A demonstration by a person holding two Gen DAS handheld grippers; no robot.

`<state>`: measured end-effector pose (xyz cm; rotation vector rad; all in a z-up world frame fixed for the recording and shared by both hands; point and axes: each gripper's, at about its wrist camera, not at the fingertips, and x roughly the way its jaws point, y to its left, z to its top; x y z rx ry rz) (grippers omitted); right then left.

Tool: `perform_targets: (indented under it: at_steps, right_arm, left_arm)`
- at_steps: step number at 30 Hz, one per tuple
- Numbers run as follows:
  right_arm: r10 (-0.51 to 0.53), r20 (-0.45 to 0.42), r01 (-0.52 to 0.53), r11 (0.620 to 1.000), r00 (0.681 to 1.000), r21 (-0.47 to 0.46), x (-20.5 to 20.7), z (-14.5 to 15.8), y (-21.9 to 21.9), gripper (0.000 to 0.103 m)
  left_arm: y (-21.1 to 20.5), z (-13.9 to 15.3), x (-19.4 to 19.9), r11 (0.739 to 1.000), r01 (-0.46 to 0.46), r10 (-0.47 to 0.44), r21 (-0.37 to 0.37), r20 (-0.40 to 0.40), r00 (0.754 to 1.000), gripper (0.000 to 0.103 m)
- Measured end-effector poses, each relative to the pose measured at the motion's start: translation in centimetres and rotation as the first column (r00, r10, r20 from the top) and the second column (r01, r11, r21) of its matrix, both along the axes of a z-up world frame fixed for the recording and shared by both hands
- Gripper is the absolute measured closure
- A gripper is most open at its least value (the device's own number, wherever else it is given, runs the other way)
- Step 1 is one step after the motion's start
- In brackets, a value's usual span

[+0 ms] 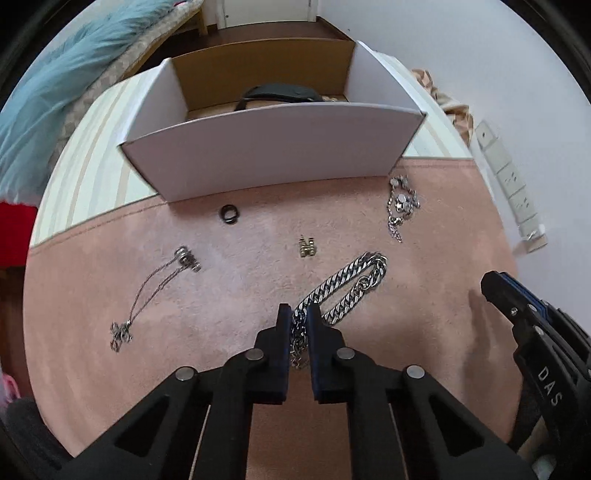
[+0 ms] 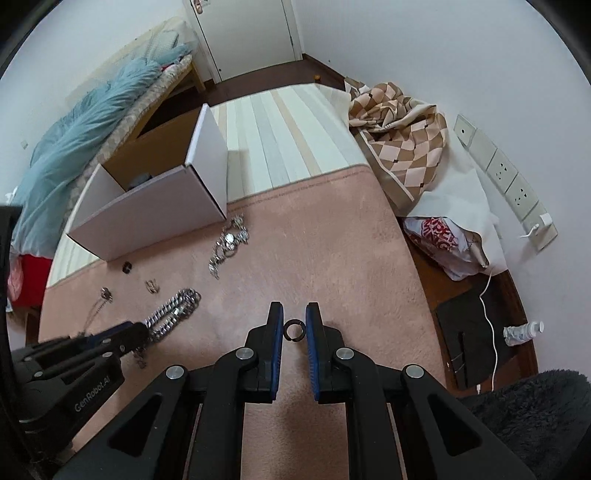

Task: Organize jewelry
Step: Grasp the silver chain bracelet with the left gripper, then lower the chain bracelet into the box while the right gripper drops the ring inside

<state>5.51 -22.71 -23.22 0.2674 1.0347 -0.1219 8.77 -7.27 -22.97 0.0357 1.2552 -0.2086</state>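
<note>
Nearest, left gripper (image 1: 299, 312) pinched narrow on one end of a heavy silver curb chain (image 1: 347, 288), links bunched between the blue pads, the rest looping away over the pink cloth (image 1: 258, 266). Right gripper (image 2: 294, 314) likewise narrow, framing a small dark ring (image 2: 294, 330) between its pads; contact with the pads not clear, nor whether lifted or lying on the cloth. Farther out, scattered well apart: a thin necklace (image 1: 147, 295) with pendant at left, a small gold clasp piece (image 1: 307, 246) in the middle, a black ring (image 1: 229, 214) just before the box, a sparkly silver bracelet (image 1: 400, 205) near its right corner. Beyond these, an open white cardboard box (image 1: 273, 155) with a dark object (image 1: 277, 96) inside. Farthest, striped tabletop (image 2: 280, 129), checkered fabric (image 2: 402, 140), blue blanket (image 2: 85, 125), white door (image 2: 247, 33).
</note>
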Motion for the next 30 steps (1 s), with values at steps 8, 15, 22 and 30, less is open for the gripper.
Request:
perform_targets:
  at_steps: [8,15,22,30]
  right_arm:
    - [0.007,0.031,-0.008,0.998,0.999,0.060,0.1,2.0,0.3,0.090]
    - [0.034,0.046,-0.038,0.993,0.998,0.108,0.8,3.6,1.1,0.090]
    - [0.084,0.080,-0.093,0.987,0.993,0.127,1.9,6.2,2.2,0.090]
    - [0.180,0.131,-0.201,0.964,0.975,0.173,7.0,10.7,3.5,0.090]
  left_arm:
    - [3.6,4.0,-0.7,0.990,-0.072,0.076,-0.124,0.024,0.997,0.098]
    - [4.2,6.5,0.6,0.982,-0.063,0.075,-0.180,0.061,0.995,0.100]
    - [5.1,11.0,1.6,0.968,-0.040,0.074,-0.247,0.128,0.989,0.100]
    - [5.7,16.8,5.4,0.959,0.001,0.065,-0.283,0.225,0.972,0.102]
